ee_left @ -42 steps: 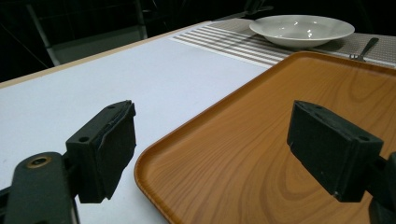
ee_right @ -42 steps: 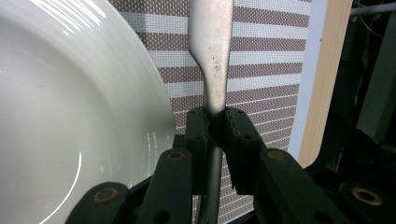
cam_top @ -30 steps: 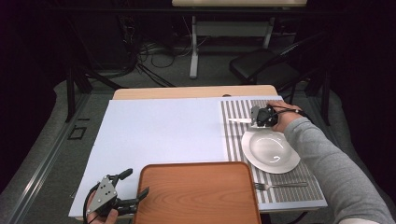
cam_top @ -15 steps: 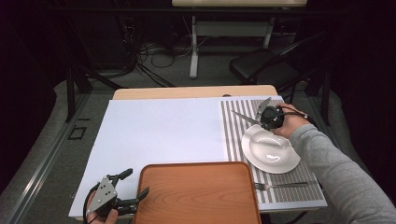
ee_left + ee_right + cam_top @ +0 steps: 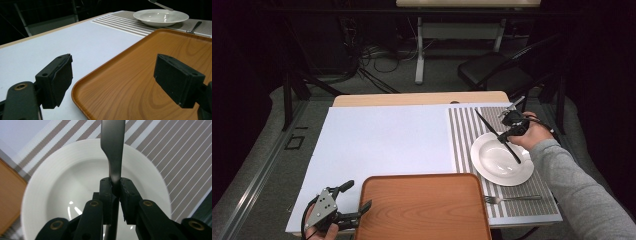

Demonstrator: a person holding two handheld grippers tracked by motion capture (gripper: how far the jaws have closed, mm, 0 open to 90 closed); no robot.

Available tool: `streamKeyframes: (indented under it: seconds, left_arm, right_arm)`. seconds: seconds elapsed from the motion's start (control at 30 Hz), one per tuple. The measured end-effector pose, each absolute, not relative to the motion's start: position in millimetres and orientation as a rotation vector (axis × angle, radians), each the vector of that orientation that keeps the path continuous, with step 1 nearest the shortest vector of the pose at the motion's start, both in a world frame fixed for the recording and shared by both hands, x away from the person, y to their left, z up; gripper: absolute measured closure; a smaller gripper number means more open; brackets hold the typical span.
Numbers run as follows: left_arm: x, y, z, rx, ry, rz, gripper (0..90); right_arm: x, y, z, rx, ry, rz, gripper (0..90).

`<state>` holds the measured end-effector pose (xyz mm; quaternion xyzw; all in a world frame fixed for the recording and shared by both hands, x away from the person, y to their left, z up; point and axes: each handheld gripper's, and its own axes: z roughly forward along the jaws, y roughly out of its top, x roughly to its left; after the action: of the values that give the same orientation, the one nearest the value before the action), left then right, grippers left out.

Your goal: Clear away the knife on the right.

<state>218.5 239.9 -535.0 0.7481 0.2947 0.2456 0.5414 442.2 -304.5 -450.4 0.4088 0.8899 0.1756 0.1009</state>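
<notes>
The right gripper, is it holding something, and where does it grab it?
Yes. The right gripper is shut on a knife, pinching it at the narrow neck between blade and handle, above the white plate.

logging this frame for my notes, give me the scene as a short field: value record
right gripper: shut on a slim metal knife, held above the white round plate
left gripper: open, at the near left corner of the brown wooden tray
tray: nothing on it
plate: sits on the grey striped placemat, nothing in it
metal fork: lies on the placemat, near side of the plate
table cover: white sheet
</notes>
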Motion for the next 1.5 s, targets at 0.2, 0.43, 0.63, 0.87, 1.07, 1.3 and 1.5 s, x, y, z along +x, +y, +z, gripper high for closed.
streamKeyframes:
  seconds: [0.2,0.43,0.63,0.87,1.07,1.3,1.5]
  left_arm:
    - [219,240,-535,1.773,0.700,0.581,15.9]
    - [219,239,-535,1.774,0.698,0.577,16.0]
    - [219,239,-535,1.778,0.695,0.577,16.0]
    - [219,238,-535,1.779,0.692,0.576,15.9]
    - [220,238,-535,1.778,0.690,0.575,15.9]
    - [220,238,-535,1.780,0.687,0.574,16.0]
    - [220,237,-535,1.782,0.684,0.574,15.9]
  right_arm:
    - [435,-311,-451,1.469,2.593,0.581,80.3]
    - [421,-318,-450,1.604,2.588,0.680,80.2]
    - [401,-325,-453,1.617,2.576,0.736,80.2]
    - [370,-326,-459,1.602,2.567,0.725,80.2]
    - [343,-321,-459,1.570,2.557,0.747,80.2]
    - [315,-316,-454,1.535,2.527,0.783,80.3]
    - [297,-314,-458,1.529,2.511,0.843,80.3]
